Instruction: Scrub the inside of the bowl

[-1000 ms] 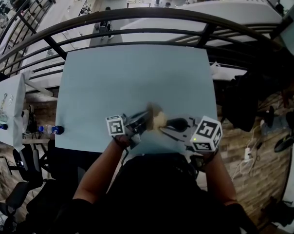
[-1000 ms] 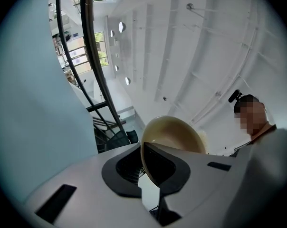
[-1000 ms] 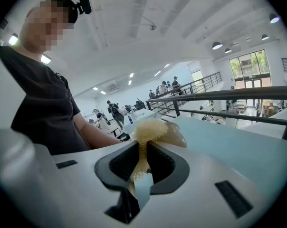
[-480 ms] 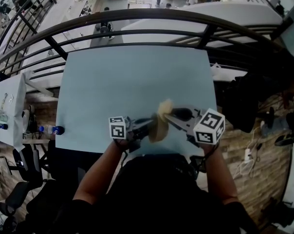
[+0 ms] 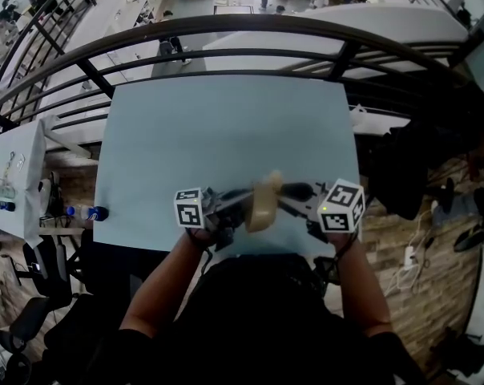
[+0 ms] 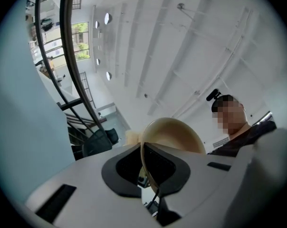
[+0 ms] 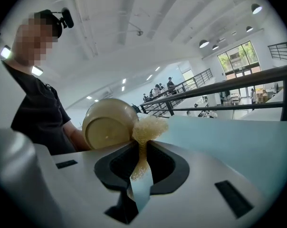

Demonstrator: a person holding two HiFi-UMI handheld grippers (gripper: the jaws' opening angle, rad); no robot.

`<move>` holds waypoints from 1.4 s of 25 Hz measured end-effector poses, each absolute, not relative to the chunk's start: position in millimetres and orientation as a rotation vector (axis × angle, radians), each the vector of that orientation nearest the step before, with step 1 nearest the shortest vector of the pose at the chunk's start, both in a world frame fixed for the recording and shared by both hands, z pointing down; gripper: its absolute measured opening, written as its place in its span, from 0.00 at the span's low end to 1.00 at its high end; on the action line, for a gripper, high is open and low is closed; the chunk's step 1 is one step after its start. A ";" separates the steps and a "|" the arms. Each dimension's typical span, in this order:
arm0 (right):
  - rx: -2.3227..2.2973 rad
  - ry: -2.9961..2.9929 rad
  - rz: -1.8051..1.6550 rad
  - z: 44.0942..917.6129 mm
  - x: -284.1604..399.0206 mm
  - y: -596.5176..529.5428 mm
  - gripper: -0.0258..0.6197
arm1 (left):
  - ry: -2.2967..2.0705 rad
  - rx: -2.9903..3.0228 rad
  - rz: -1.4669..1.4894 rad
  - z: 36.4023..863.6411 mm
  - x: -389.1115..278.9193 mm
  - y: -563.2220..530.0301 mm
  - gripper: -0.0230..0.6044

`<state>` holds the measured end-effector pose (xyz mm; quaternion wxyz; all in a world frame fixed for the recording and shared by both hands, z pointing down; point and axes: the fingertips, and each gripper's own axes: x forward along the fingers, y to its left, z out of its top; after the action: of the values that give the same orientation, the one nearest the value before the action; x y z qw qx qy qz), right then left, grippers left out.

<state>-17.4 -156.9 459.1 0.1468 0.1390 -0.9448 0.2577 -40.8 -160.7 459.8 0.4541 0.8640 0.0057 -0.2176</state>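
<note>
A tan bowl (image 5: 262, 201) hangs on edge above the near side of the light blue table (image 5: 226, 135). My left gripper (image 5: 230, 201) is shut on its rim, which runs between the jaws in the left gripper view, where the bowl (image 6: 174, 134) rises beyond the left gripper (image 6: 144, 163). My right gripper (image 5: 294, 191) is shut on a yellow mesh sponge (image 7: 146, 127). In the right gripper view the right gripper (image 7: 141, 163) holds the sponge's tuft against the edge of the bowl (image 7: 108, 125), whose underside faces that camera. The bowl's inside is hidden there.
A dark metal railing (image 5: 242, 34) curves beyond the table's far edge, with a drop to a lower floor behind it. A bottle (image 5: 86, 212) lies left of the table, by a white side table (image 5: 14, 175). The person's forearms (image 5: 166, 283) come in from below.
The bowl has turned up on edge between the two grippers. The right gripper moved out to the right with the sponge, then came back a little toward the bowl.
</note>
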 end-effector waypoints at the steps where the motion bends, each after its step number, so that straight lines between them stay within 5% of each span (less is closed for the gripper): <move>1: 0.389 -2.715 0.749 462.1 -20.2 -153.0 0.14 | -0.006 2.121 -0.561 458.7 -44.6 -165.6 0.04; 35: 0.307 -2.778 0.806 438.8 -33.7 -117.0 0.14 | -0.373 2.006 -0.580 502.7 -68.7 -215.0 0.04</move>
<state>-33.7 -117.0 438.8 0.1159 0.1048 -0.9486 0.2753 -68.7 -215.0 502.7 0.4884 0.8251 -0.1536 -0.2388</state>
